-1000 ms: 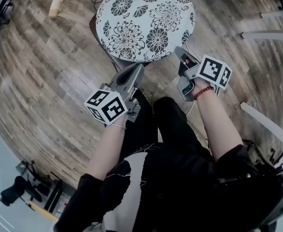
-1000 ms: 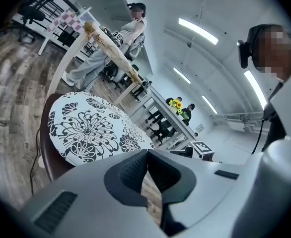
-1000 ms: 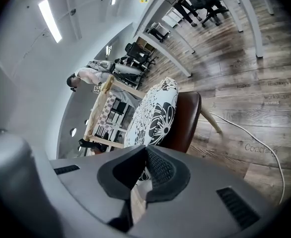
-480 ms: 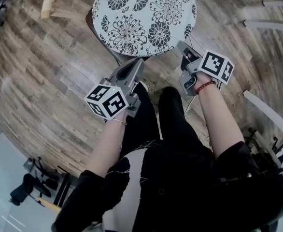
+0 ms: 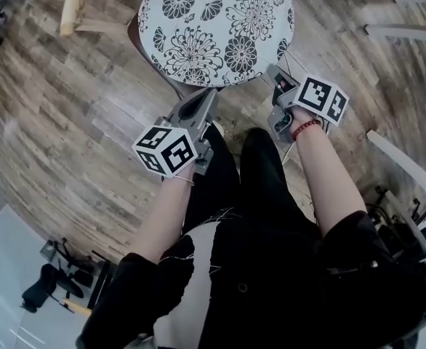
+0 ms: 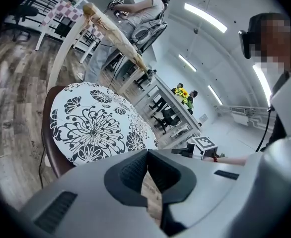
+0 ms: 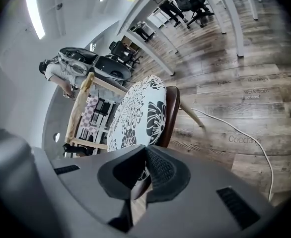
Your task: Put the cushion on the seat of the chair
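Note:
A round white cushion (image 5: 216,27) with black flower print lies on the brown seat of the chair (image 5: 135,38), whose pale wooden back (image 5: 71,6) is at the far side. My left gripper (image 5: 206,93) hangs just short of the cushion's near edge, shut and empty. At the cushion's near right edge, apart from it, my right gripper (image 5: 271,70) is shut on nothing. The left gripper view shows the cushion (image 6: 93,128) beyond the touching tips of the left gripper (image 6: 146,153). In the right gripper view the cushion (image 7: 135,113) and seat rim (image 7: 171,113) lie past the shut right gripper (image 7: 145,148).
The person's legs in black trousers (image 5: 256,173) stand close before the chair. White table legs (image 5: 402,31) rise at the right. A cable (image 7: 235,128) runs over the wooden floor. Black equipment (image 5: 46,289) lies at the lower left. Other people (image 6: 140,9) sit at desks far behind.
The right gripper has sunk a little beside the cushion's edge. Both grippers stay shut and empty. The cushion rests unmoved on the seat.

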